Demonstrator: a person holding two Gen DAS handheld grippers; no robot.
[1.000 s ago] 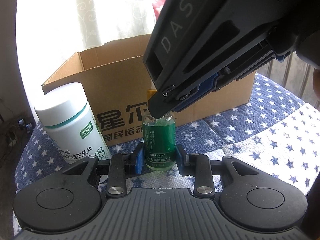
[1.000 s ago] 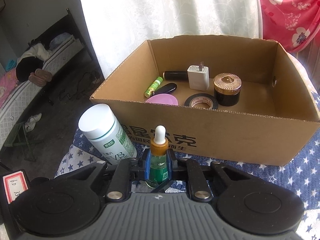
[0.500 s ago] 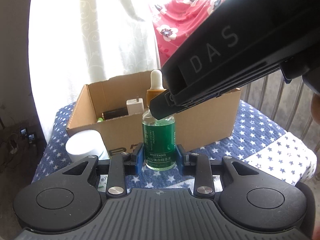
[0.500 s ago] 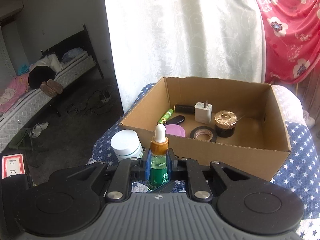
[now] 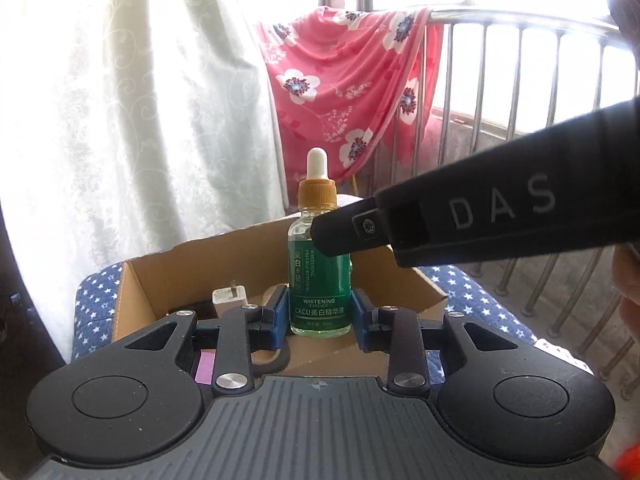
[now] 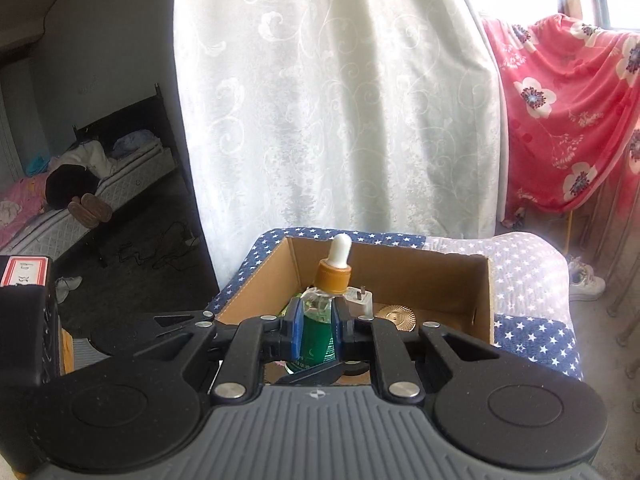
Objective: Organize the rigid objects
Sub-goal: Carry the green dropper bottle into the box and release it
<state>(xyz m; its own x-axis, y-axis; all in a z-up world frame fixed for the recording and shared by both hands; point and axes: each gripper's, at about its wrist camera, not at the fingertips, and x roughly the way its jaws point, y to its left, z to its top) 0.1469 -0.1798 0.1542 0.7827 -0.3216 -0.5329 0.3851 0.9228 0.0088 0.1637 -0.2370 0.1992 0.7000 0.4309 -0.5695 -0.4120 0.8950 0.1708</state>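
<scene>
A small clear glass dropper bottle of green liquid [image 5: 319, 280], with an amber collar and a white rubber bulb, stands upright in the air above an open brown cardboard box [image 5: 400, 276]. The right tool [image 6: 316, 330] is clenched on the bottle's body, its blue pads [image 6: 295, 330] pressing both sides, as the right wrist view shows. In the left wrist view the same tool's black body, lettered DAS, crosses in from the right and meets the bottle just below its collar. The left tool [image 5: 320, 318] has the bottle's lower part between its blue pads [image 5: 280, 316]; a thin gap shows on each side, so it looks released, not gripping.

Inside the box lie a white plug adapter [image 5: 231, 300], a round gold ridged jar lid [image 6: 396, 315], and something purple [image 5: 205, 368] that is mostly hidden behind the left tool. The box rests on a blue cloth with white stars [image 6: 532, 336]. Behind it hangs a white patterned curtain [image 6: 340, 100], and to the right a pink floral cloth [image 5: 344, 92] is draped over a metal railing [image 5: 520, 64]. A dark bed [image 6: 92, 188] sits far left in the right wrist view.
</scene>
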